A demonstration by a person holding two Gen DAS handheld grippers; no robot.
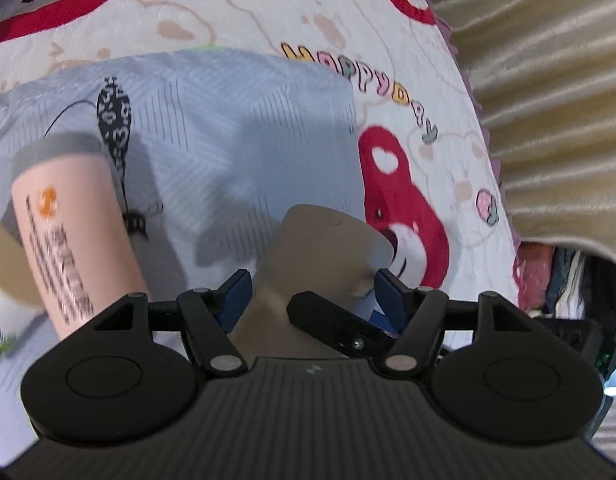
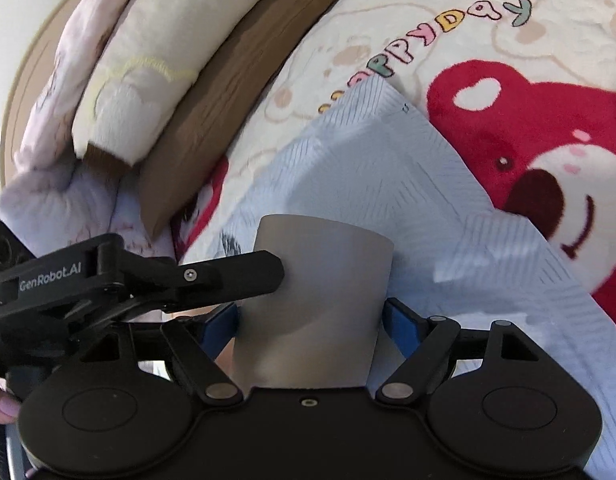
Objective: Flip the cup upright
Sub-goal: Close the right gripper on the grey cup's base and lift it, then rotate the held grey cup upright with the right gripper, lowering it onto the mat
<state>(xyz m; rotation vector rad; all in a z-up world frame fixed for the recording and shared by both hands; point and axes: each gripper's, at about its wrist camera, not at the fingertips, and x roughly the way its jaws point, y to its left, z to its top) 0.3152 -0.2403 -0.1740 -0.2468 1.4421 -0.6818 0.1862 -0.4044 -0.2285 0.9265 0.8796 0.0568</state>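
A plain grey-beige cup point(image 2: 315, 296) sits between the blue pads of my right gripper point(image 2: 311, 320), which is shut on its sides. In the left wrist view the same cup point(image 1: 319, 248) lies between the blue pads of my left gripper point(image 1: 308, 294), which also grips it. The left gripper's black finger point(image 2: 228, 276) touches the cup's left side in the right wrist view. The right gripper's finger point(image 1: 339, 320) crosses the cup in the left wrist view. I cannot tell which end of the cup is open.
A pale blue striped cloth point(image 1: 228, 120) lies on a cream bear-print blanket point(image 1: 407, 184). A pink bottle with a grey cap point(image 1: 68, 232) stands at left beside a black patterned feather-like object point(image 1: 114, 120). Pillows point(image 2: 148, 60) lie behind.
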